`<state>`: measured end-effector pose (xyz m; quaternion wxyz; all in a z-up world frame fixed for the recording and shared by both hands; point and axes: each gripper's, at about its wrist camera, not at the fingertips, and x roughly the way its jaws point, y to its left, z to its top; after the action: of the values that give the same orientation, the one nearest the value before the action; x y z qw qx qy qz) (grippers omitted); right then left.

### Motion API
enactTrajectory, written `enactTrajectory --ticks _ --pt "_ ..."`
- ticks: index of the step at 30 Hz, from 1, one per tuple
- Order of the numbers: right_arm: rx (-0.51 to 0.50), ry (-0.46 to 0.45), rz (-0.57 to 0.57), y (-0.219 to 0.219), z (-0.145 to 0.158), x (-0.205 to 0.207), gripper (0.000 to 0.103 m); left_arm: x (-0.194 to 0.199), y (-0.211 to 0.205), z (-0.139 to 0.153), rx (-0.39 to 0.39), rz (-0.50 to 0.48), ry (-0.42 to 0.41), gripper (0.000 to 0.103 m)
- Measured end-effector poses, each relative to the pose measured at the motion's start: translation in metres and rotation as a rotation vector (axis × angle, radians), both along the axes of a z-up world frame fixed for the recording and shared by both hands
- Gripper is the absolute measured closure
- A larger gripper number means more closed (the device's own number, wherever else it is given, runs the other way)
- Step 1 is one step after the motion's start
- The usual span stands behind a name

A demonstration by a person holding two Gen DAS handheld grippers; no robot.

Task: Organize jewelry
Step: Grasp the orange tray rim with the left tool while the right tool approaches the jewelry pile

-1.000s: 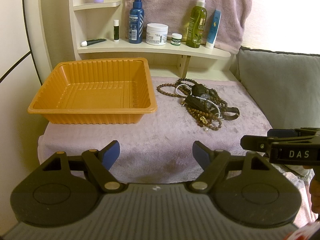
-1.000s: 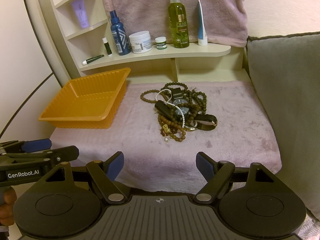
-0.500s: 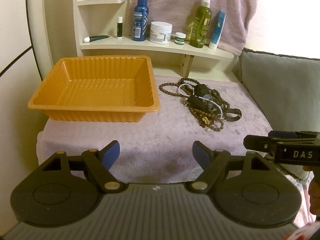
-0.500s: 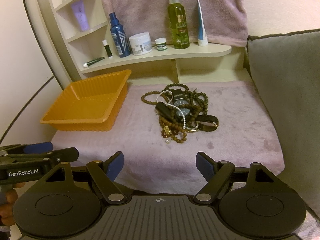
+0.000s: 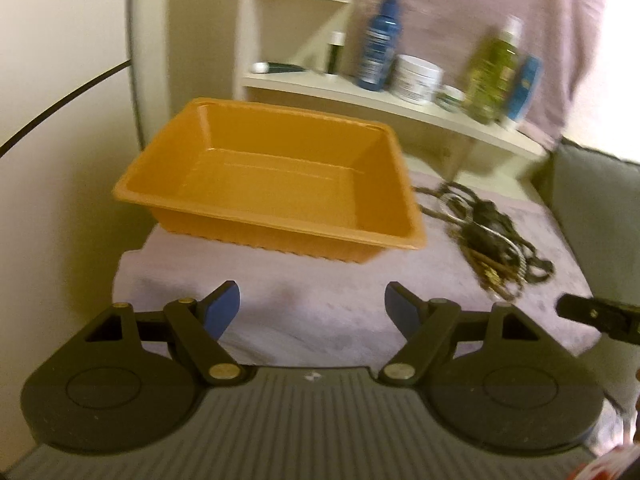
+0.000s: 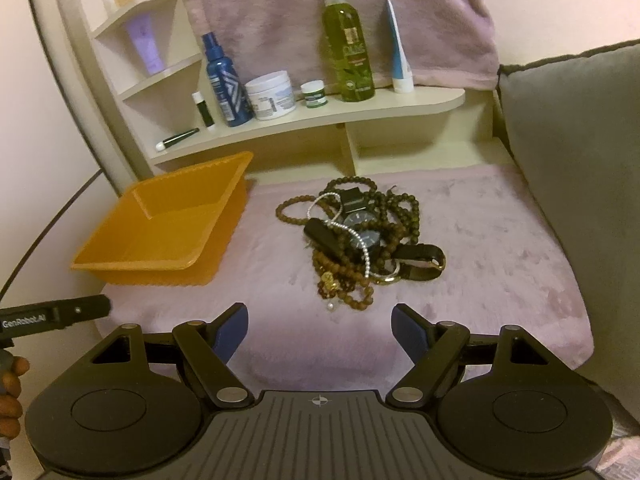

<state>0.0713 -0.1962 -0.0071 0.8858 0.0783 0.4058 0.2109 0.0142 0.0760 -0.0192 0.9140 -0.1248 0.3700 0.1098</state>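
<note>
Both grippers hover over the near edge of a purple fuzzy cloth (image 6: 500, 240), neither touching anything. Left gripper (image 5: 312, 308): fingers spread wide, nothing between the blue pads (image 5: 222, 306). Right gripper (image 6: 318, 330): also spread wide, empty.

Jewelry pile (image 6: 356, 240) sits mid-cloth, at 12 o'clock from the right gripper, a short way ahead of the fingertips. In it: brown bead strands, a thin string of white beads, two dark watch faces, a black strap with a gold buckle at the pile's 4 o'clock, and a single pearl at its 6 o'clock edge. In the left wrist view the pile (image 5: 488, 236) is blurred, at 2 o'clock from the left gripper.

Orange tray (image 6: 120, 248) rests on the cloth at the pile's 9 o'clock, apart from it, empty. In the left wrist view the tray (image 5: 256, 216) is at 12 o'clock, just ahead of the left gripper.

Behind, a cream shelf (image 6: 420, 100) holds a blue spray bottle (image 6: 224, 80), a white jar (image 6: 270, 94), a small green-lidded jar (image 6: 314, 94), a green spray bottle (image 6: 348, 48), and a white-blue tube (image 6: 398, 48). A grey cushion (image 6: 580, 152) is at 3 o'clock. A hand (image 6: 10, 388) shows at the left edge of the right wrist view.
</note>
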Motion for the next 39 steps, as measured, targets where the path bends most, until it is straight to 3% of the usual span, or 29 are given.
enactTrajectory --ticks 14,25,39 --pt "-0.008 -0.050 0.015 0.011 -0.021 0.026 0.024 0.014 0.059 -0.016 -0.048 0.170 -0.049 0.026" --pt "0.024 -0.034 -0.011 0.011 -0.033 0.047 0.024 0.019 0.107 -0.035 -0.090 0.324 -0.126 0.027" --pt "0.009 -0.031 -0.019 0.025 -0.041 0.065 0.024 0.043 0.133 -0.054 -0.082 0.356 -0.221 0.037"
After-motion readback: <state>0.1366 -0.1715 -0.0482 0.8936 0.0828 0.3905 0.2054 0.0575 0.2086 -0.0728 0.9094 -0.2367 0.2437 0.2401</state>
